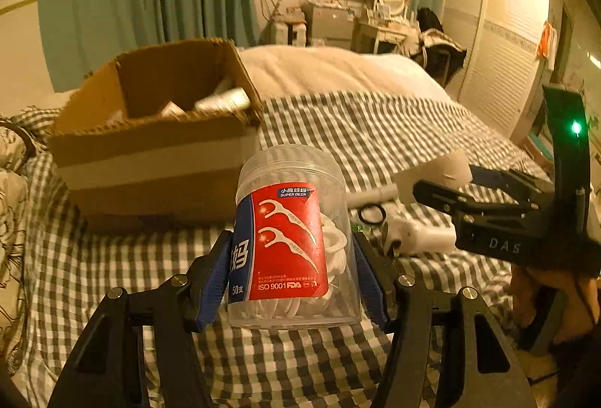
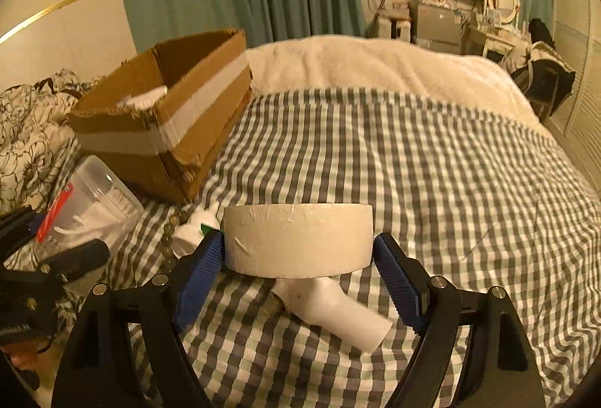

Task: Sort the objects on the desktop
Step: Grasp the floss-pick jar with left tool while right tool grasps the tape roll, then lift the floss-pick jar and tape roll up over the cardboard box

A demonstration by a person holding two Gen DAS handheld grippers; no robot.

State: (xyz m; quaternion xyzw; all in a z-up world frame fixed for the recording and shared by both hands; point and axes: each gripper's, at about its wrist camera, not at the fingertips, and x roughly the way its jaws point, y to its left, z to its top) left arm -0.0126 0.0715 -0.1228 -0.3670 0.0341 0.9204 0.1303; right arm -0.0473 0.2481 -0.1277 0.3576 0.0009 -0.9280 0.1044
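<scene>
My left gripper (image 1: pixel 291 272) is shut on a clear floss-pick jar (image 1: pixel 291 239) with a red and blue label, held upright above the checked bedspread, in front of an open cardboard box (image 1: pixel 157 145). The box holds several white items. My right gripper (image 2: pixel 298 257) is shut on a roll of beige tape (image 2: pixel 298 239), held above a white tube-shaped piece (image 2: pixel 334 310) lying on the bed. The jar (image 2: pixel 86 209) and box (image 2: pixel 165 115) also show at the left of the right wrist view. The right gripper (image 1: pixel 443 182) shows at the right of the left wrist view.
A bead bracelet (image 2: pixel 171 235), a small white bottle (image 2: pixel 195 231), a black hair tie (image 1: pixel 372 214) and a white device (image 1: pixel 417 235) lie on the checked bedspread (image 2: pixel 413 163). A white blanket (image 2: pixel 357 62) lies behind, floral bedding (image 2: pixel 30 130) at the left.
</scene>
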